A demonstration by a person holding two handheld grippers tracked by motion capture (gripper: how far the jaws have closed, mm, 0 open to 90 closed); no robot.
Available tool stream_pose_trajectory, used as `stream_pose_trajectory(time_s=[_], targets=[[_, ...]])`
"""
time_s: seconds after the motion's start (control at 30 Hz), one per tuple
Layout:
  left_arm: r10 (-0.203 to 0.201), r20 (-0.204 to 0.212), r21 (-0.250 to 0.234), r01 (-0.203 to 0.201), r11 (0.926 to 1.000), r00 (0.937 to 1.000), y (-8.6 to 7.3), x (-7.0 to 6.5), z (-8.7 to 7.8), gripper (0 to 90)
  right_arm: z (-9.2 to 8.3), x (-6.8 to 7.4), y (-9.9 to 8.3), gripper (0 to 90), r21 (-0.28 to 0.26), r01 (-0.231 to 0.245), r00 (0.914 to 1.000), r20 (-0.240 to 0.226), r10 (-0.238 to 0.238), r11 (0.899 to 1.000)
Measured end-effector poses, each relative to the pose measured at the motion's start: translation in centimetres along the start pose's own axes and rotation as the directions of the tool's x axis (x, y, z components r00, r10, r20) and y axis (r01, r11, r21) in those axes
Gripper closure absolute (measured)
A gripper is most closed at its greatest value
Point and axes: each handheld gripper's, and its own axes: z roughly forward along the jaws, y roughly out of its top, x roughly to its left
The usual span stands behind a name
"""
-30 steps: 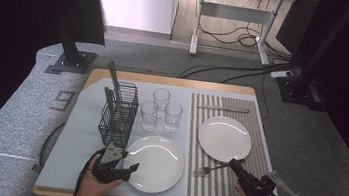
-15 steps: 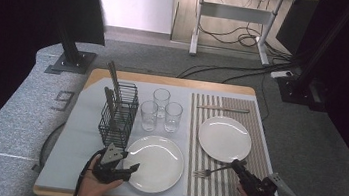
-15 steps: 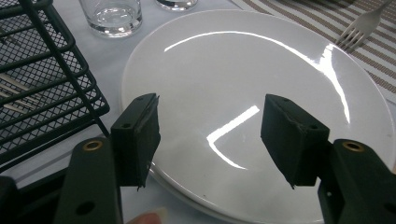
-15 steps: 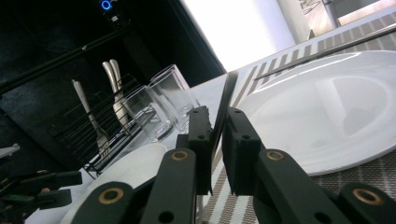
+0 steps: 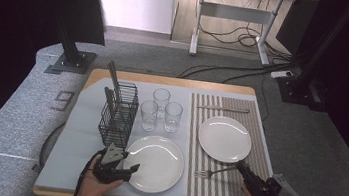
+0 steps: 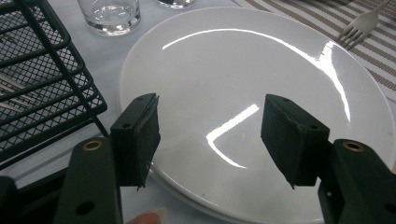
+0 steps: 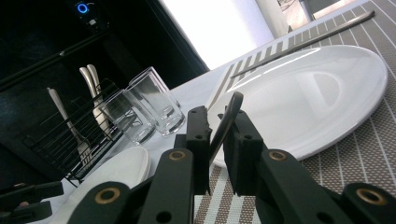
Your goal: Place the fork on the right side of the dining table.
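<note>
Right gripper (image 5: 242,167), lower right of the high view: jaws have just been opening slightly, yet the pads still pinch the handle of the fork (image 5: 214,172), which lies across the striped placemat (image 5: 258,138) with its tines pointing toward the lower-centre plate (image 5: 154,163). In the right gripper view the fork handle (image 7: 226,122) stands edge-on between the two pads, touching both. Behind it sits the second plate (image 7: 317,93) on the placemat, a knife (image 7: 308,42) beyond that at upper right, and the glasses (image 7: 149,105) left of centre. Left gripper (image 5: 126,166), lower left of the high view: jaws spread, nothing between them, poised at the rim of the near plate (image 6: 243,93). The wire cutlery basket (image 6: 42,79) fills the left edge of the left gripper view; fork tines (image 6: 357,25) show at upper right.
</note>
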Motion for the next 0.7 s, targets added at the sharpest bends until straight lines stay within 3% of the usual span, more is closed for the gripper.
stream_pose_trajectory(time_s=[0.3, 0.7], targets=[[0.002, 0.000, 0.003, -0.002, 1.0000, 1.0000, -0.01, -0.02, 0.02, 37.0, -0.02, 0.01, -0.15, 78.8, 0.007, -0.007, 0.9988, 0.048, 0.007, 1.000], [0.007, 0.002, 0.007, -0.007, 0.9999, 1.0000, 0.03, -0.14, 0.10, 36.9, -0.40, -0.07, -0.71, 77.8, 0.018, -0.021, 0.9981, 0.058, 0.020, 1.000]])
